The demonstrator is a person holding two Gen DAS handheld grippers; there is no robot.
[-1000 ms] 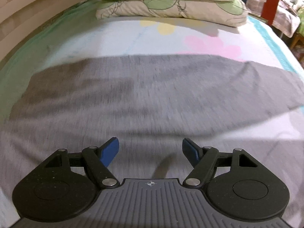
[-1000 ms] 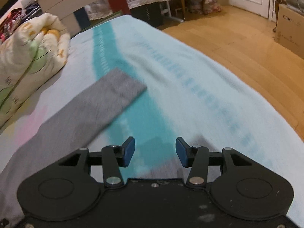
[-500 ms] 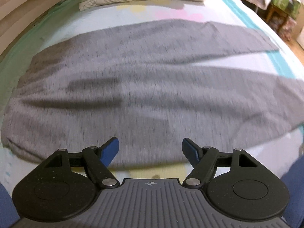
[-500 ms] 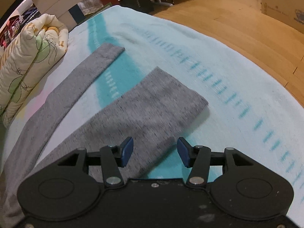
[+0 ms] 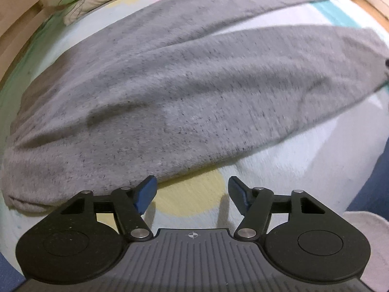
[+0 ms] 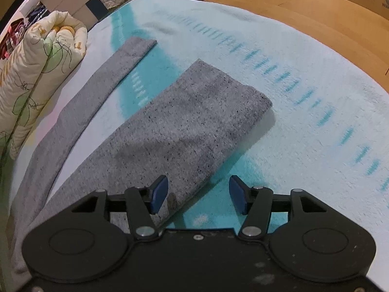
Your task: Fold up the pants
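Note:
Grey speckled pants (image 5: pixel 170 92) lie spread flat on the bed, waist at the left, both legs running to the right. My left gripper (image 5: pixel 192 192) is open and empty, just in front of the near edge of the pants by the waist. In the right wrist view the near leg's cuff end (image 6: pixel 194 121) lies in front of my right gripper (image 6: pixel 198 193), which is open and empty with its left finger over the leg's edge. The far leg (image 6: pixel 116 63) stretches toward the pillows.
The bed sheet (image 6: pixel 304 77) is pale with teal stripes and a yellow spot (image 5: pixel 194 194). Floral pillows (image 6: pixel 31 77) lie at the bed's head. A wooden floor (image 6: pixel 316 12) and cardboard box lie beyond the bed's edge.
Both grippers have drawn back toward the near edge of the pants. The near leg's cuff has come closer under the right gripper. Both stayed open.

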